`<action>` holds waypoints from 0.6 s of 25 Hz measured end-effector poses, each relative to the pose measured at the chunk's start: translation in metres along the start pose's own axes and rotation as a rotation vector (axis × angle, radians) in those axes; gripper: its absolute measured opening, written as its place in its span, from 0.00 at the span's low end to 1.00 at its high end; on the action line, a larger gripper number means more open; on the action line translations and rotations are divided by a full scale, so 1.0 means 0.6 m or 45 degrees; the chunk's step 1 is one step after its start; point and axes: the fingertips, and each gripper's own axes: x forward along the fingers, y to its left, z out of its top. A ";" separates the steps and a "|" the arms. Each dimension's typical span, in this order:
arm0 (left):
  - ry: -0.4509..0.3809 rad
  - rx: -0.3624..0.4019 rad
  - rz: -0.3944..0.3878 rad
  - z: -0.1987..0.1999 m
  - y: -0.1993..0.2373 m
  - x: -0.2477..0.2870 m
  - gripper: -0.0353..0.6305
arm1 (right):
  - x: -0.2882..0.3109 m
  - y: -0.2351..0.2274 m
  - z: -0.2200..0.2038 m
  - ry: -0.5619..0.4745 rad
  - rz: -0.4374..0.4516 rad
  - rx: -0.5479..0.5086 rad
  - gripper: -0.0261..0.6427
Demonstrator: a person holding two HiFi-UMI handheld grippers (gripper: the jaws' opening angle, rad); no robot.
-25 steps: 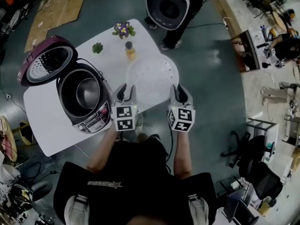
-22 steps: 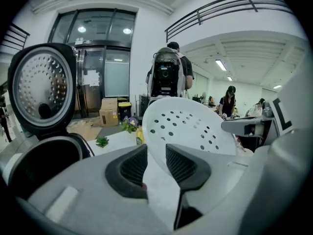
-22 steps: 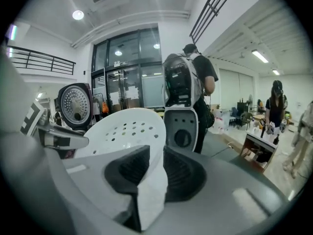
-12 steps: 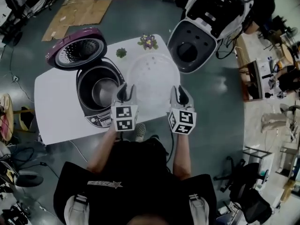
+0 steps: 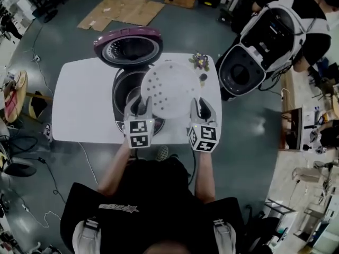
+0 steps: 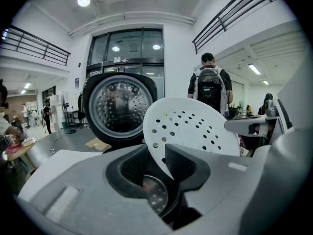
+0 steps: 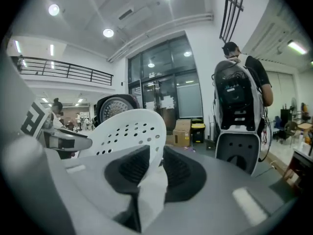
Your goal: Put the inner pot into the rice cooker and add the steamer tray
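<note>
While the silver inner pot (image 5: 130, 93) sits in the purple rice cooker (image 5: 121, 83), the white perforated steamer tray (image 5: 170, 89) hangs partly over it. The left gripper (image 5: 139, 107) and the right gripper (image 5: 201, 108) clamp its rim; seating it remains.

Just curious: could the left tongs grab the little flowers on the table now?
Probably not: the left tongs are clamped on the steamer tray rim, and the flowers sit beyond the tray's far side.

Dim, fisheye-warped head view — gripper views brighter under ceiling lights (image 6: 83, 1) (black corners)
</note>
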 end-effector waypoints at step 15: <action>0.046 -0.064 0.228 -0.058 0.176 -0.066 0.23 | 0.084 0.183 -0.018 0.087 0.267 -0.065 0.18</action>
